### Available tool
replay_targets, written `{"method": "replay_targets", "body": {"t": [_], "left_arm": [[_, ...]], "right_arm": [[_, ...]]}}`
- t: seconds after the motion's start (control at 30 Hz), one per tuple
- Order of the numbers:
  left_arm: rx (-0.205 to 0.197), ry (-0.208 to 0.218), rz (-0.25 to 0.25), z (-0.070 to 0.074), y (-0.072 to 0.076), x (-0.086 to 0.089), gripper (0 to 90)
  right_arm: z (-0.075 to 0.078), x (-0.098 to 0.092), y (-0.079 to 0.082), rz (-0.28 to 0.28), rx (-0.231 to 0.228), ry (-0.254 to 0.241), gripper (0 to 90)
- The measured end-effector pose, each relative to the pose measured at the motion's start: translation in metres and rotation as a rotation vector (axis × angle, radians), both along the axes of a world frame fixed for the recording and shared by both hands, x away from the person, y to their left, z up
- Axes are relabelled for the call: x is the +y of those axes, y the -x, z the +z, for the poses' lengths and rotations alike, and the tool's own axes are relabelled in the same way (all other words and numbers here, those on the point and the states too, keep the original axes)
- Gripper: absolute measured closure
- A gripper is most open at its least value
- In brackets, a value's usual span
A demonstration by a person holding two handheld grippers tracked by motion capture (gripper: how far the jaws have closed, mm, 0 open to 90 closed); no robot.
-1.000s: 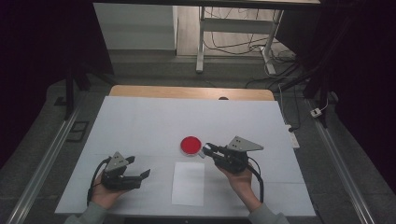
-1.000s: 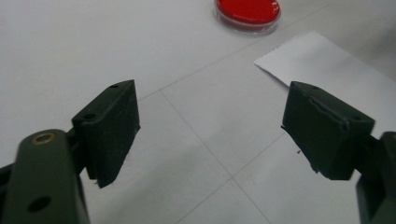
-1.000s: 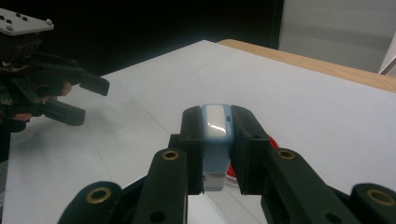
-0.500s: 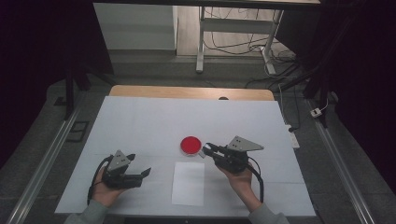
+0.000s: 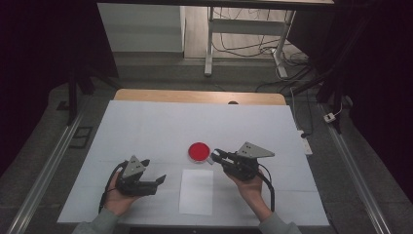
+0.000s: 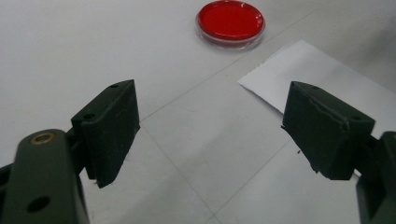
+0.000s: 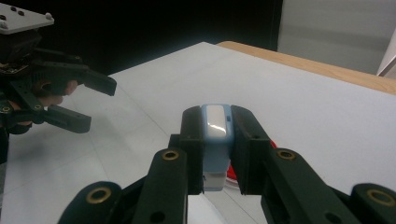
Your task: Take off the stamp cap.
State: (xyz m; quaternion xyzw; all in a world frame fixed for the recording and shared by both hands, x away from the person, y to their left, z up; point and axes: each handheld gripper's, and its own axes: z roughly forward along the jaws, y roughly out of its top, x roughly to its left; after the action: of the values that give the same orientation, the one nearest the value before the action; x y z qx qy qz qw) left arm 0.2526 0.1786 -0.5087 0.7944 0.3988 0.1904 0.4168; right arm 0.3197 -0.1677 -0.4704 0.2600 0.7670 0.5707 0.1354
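- Right gripper view puts us closest to the work: the right gripper (image 7: 215, 140) has its fingers (image 7: 192, 140) clamped on a small pale-blue object (image 7: 215, 135) with a white face. It stands upright between the pads, and we cannot tell what it is.
- We judge the grip sound, since the object sits square and well down between the fingers. We should keep that squeeze steady and not re-grip.
- Just beyond and below those fingertips lies the red dish (image 7: 232, 175), mostly hidden behind the fingers. In the high view the right gripper (image 5: 215, 156) ends at the edge of the dish (image 5: 198, 151).
- We take the step in hand to be bringing the blue object to the dish. We would advance slowly and level, so that the fingertips do not knock the shallow dish across the smooth table (image 5: 146, 126).
- Nearer us than the right fingers lies the white paper sheet (image 5: 196, 191). We should lift clear of it and not drag over it.
- Left gripper view has the left gripper (image 6: 208, 140) with fingers (image 6: 109, 126) wide apart and nothing between them. The dish (image 6: 230, 23) lies well ahead of them, and the paper's corner (image 6: 308, 79) reaches to the far side of the right-hand finger.
- We would keep the left gripper (image 5: 162, 179) ready to steady the dish from its own side.
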Motion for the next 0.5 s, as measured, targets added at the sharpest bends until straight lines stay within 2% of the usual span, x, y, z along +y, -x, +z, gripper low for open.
{"method": "replay_targets", "body": {"t": [0.5], "left_arm": [[-0.026,-0.007,-0.014,0.003,-0.005,-0.017,19.7]], "right_arm": [[0.001,0.002,0.000,-0.005,-0.006,-0.008,75.0]]}}
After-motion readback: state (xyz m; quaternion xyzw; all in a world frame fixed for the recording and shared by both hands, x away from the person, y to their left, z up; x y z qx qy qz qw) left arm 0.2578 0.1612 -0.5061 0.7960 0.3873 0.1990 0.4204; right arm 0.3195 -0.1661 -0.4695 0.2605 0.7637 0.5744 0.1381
